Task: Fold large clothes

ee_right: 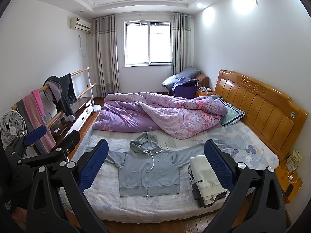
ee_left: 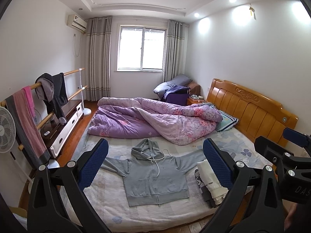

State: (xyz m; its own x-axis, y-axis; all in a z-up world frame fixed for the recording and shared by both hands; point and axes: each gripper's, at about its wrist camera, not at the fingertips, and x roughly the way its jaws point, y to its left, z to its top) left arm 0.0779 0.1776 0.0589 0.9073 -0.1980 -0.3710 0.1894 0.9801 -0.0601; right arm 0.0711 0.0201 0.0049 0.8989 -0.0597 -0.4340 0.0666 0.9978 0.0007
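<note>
A grey zip hoodie [ee_left: 153, 176] lies flat and face up on the bed, sleeves spread, hood toward the quilt; it also shows in the right wrist view [ee_right: 147, 172]. My left gripper [ee_left: 155, 155] is open and empty, held back from the bed's near edge with the hoodie between its blue pads. My right gripper [ee_right: 156, 155] is open and empty, at about the same distance. Each gripper shows at the edge of the other's view: the right one [ee_left: 291, 155] and the left one [ee_right: 38, 147].
A stack of folded clothes [ee_left: 210, 182], white on top, lies on the bed right of the hoodie [ee_right: 206, 178]. A purple quilt [ee_left: 155, 120] is bunched at the far side. The wooden headboard [ee_left: 250, 108] is right. A clothes rail [ee_left: 38, 104] and fan [ee_left: 5, 130] stand left.
</note>
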